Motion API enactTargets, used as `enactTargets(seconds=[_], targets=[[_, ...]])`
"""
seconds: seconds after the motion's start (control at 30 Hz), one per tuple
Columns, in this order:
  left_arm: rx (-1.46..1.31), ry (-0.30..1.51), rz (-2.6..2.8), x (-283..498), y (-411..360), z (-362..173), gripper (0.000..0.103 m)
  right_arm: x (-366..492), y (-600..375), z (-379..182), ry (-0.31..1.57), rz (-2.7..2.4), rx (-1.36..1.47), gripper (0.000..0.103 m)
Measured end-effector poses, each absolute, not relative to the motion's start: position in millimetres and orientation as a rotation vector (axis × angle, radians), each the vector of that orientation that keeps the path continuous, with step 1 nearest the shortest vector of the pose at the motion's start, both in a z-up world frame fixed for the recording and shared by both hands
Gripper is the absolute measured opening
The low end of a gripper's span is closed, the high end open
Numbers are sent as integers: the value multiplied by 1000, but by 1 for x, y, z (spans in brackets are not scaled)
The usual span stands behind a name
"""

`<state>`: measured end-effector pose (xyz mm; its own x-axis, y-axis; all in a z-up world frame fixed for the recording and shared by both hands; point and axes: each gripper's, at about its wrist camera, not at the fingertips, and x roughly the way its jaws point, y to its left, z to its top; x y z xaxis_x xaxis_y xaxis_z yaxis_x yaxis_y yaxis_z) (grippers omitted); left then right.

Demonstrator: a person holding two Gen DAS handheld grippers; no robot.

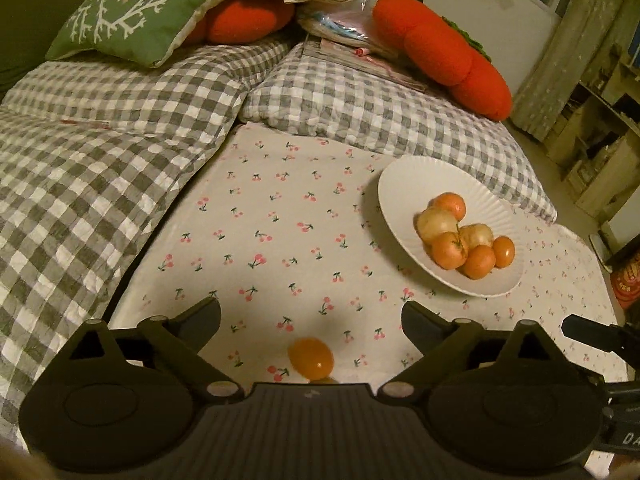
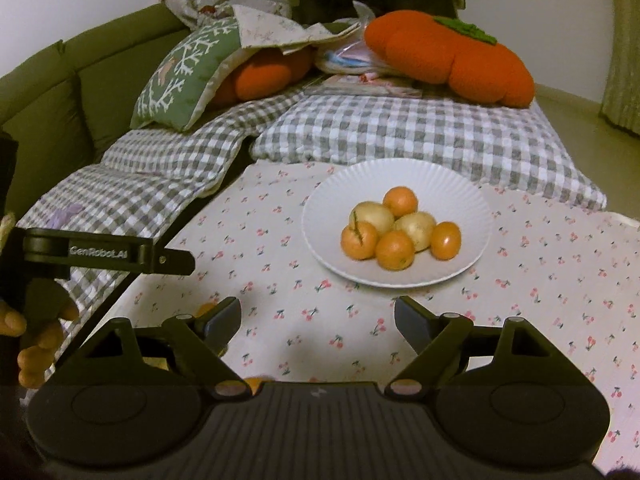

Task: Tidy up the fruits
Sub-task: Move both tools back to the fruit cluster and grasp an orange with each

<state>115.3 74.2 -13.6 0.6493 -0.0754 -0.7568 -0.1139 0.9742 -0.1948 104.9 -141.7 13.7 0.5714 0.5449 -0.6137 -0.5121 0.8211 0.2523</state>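
The left gripper (image 1: 310,312) hangs low over the cherry-print cloth (image 1: 280,216) with its jaws spread wide and nothing between them. A single loose orange fruit (image 1: 311,359) lies on the cloth just in front of the gripper body, between the 2 fingers but touching neither. To the right and farther back sits the white plate (image 1: 396,184), holding a pile of fruit (image 1: 464,236): 5 orange pieces and 2 paler yellowish ones, packed together and touching. In the right wrist view the right gripper (image 2: 316,318) also stands wide open and empty, aimed at the white plate (image 2: 400,178) and its heap of fruit (image 2: 400,234), which lies near but clear of the fingertips. The other tool's black arm crosses the left edge of this view, with fingers (image 2: 36,344) of a hand wrapped around its handle. Behind the cloth are gray checked cushions (image 2: 420,132), a green patterned pillow (image 2: 180,76) and an orange plush pumpkin (image 2: 444,60).
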Motion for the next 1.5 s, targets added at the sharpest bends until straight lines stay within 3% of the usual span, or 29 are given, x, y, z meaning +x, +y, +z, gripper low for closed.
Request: enactTargets(seconds=[0.3, 0.87, 1.1, 1.23, 1.47, 1.5], targets=[[-301, 947, 35, 109, 75, -29, 91, 98, -133, 5, 802, 664, 36, 86], [-457, 1008, 54, 106, 99, -41, 91, 99, -120, -17, 898, 686, 31, 86], [-526, 1002, 109, 103, 118, -40, 89, 82, -85, -39, 871, 758, -170, 67], [-506, 1012, 102, 104, 113, -40, 87, 84, -83, -45, 871, 770, -178, 55], [-501, 1012, 69, 107, 109, -41, 83, 83, -76, -51, 844, 792, -157, 43], [-502, 1011, 67, 108, 109, -41, 81, 83, -75, -51, 839, 791, -153, 37]])
